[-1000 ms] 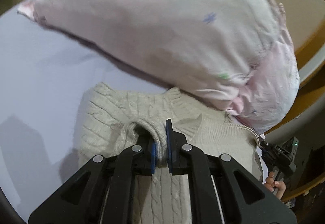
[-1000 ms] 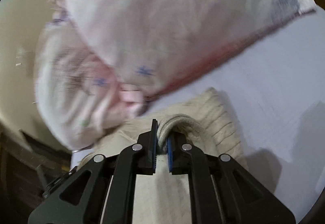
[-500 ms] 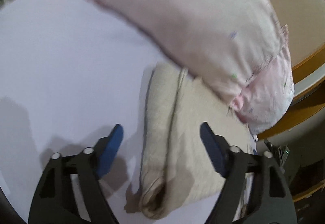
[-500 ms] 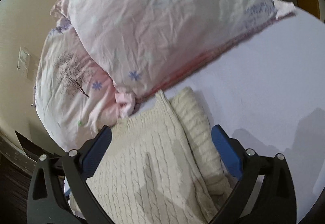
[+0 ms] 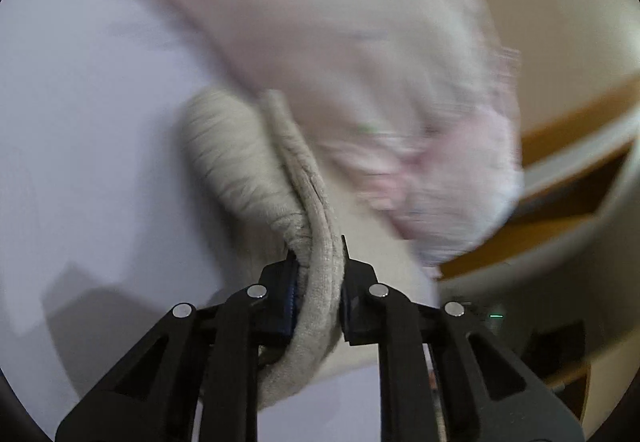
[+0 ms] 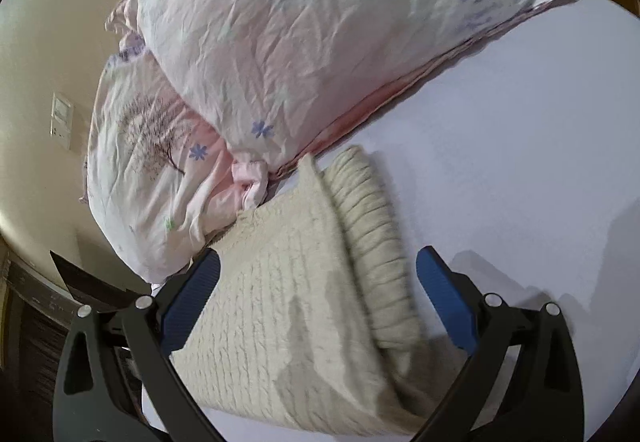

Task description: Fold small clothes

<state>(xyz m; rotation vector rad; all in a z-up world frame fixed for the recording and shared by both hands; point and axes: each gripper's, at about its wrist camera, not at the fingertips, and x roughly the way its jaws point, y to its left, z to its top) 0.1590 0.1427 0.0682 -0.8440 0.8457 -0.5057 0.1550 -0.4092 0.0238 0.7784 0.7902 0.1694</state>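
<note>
Sweater: cream cable-knit sweater (image 6: 304,306), partly folded, lying on the pale lavender bed sheet (image 6: 520,145), its far edge touching the pink pillow (image 6: 304,41).
Sleeve: thick ribbed roll (image 6: 372,238) along the sweater's side away from the pillow's knotted corner.
Left gripper (image 5: 318,282): fingers clamped on a bunched edge of the knit (view badly motion-blurred, so which edge cannot be told); several layers seem pinched together.
Right gripper (image 6: 318,298): fingers wide apart, holding nothing, poised over the sweater body with the blue pads either side of it.
Pillow: floral print, crowding the sweater's far edge; a second pillow (image 6: 148,169) lies beside it, further from the sweater.
Stage (judgement): mid-fold, one side gathered, next crease not yet set.
Risk 1: left grip holds a thick wad; a pull from here would likely drag the whole garment across the sheet instead of turning one layer over.
Risk 2: folding toward the pillow could snag the knit against it and leave the fold crooked.
Risk 3: the rolled sleeve may spring loose if the right fingers close beside it and miss it.
</note>
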